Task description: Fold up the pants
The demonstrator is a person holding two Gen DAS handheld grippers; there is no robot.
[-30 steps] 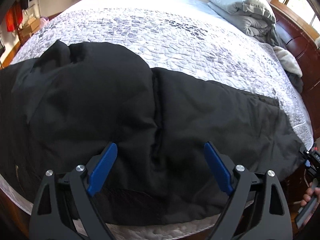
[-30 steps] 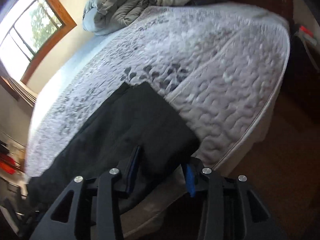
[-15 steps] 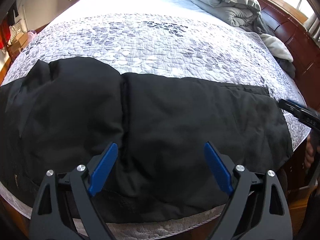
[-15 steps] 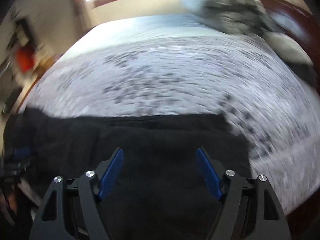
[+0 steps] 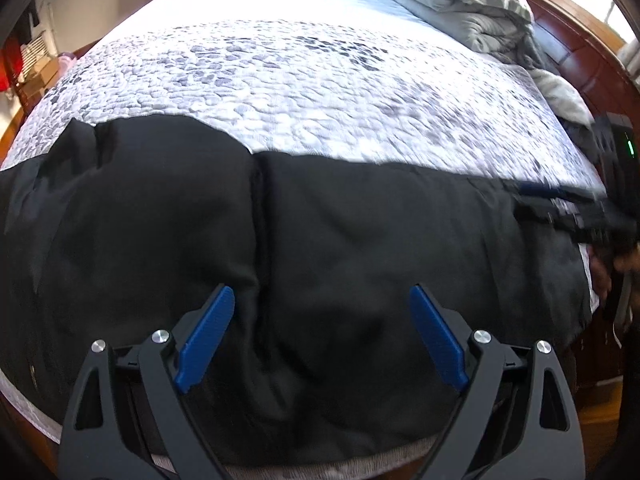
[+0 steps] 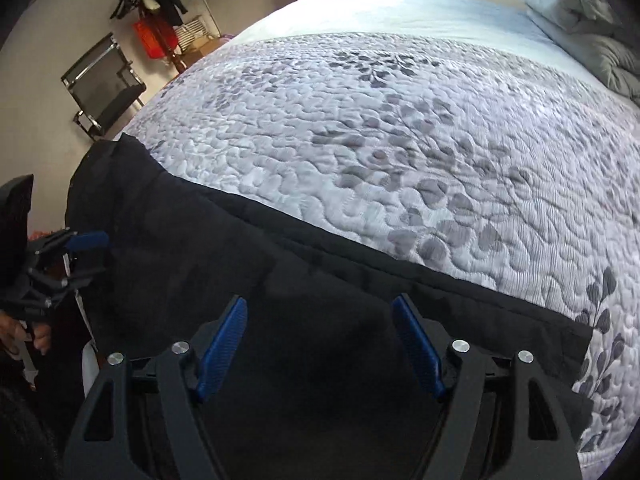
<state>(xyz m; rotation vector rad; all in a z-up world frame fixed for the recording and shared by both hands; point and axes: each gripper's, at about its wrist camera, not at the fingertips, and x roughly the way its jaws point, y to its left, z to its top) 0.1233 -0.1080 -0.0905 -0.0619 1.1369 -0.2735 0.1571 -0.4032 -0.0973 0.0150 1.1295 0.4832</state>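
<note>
Black pants (image 5: 328, 248) lie spread flat along the near edge of the bed, legs side by side with a seam down the middle. They also fill the lower part of the right wrist view (image 6: 280, 280). My left gripper (image 5: 322, 334) is open and empty, hovering over the middle of the pants. My right gripper (image 6: 320, 346) is open and empty above the leg end of the pants; it shows at the right edge of the left wrist view (image 5: 568, 208). The left gripper shows at the left edge of the right wrist view (image 6: 60, 256).
The bed has a white quilt with a grey leaf pattern (image 5: 320, 92). A folded grey comforter (image 5: 460, 12) and a dark wooden headboard (image 5: 580, 52) are at the far right. A chair (image 6: 104, 88) and coat stand (image 6: 156, 12) stand by the wall.
My right gripper swung from the bed's corner to above the pants' leg end and opened wider. The left gripper stayed open over the pants, shifting slightly.
</note>
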